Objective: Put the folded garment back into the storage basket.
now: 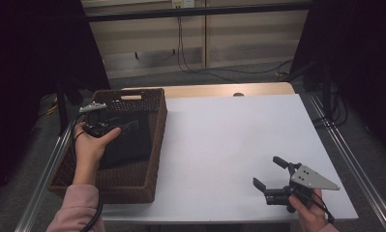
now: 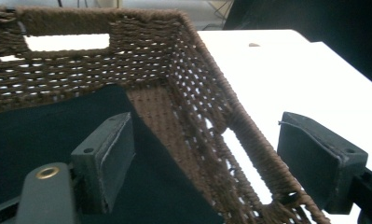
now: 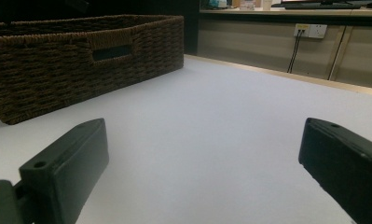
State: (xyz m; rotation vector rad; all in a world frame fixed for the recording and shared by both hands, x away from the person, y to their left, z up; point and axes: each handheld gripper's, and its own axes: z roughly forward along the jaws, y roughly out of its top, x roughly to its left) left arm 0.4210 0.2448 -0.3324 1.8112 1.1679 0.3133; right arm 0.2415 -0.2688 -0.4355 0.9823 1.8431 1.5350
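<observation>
The left gripper [image 1: 114, 126] hangs over the wicker basket [image 1: 154, 145] at the left side of the table, its jaws spread wide. In the left gripper view one jaw stands inside the basket above the dark cloth [image 2: 44, 135] and the other outside, so the basket's right wall [image 2: 221, 121] passes between them; neither pad presses on it. The cloth lies flat in the basket, covering most of its floor, with a strip of woven bottom bare along the right wall.

The right gripper [image 1: 268, 173] sits at the near right of the table, held low over the white sheet [image 1: 229, 145], jaws wide with nothing between them.

The sheet covers nearly the whole tabletop; a band of pale wood [image 1: 219, 90] shows along the far edge. Beyond it, grey floor [image 1: 239, 70] runs to a light panelled wall [image 1: 248, 34] with black cables [image 1: 181, 43] hanging from a socket. Dark curtains [image 1: 31, 58] close off both sides, and metal rails [image 1: 350, 159] run along the table's left and right edges.
</observation>
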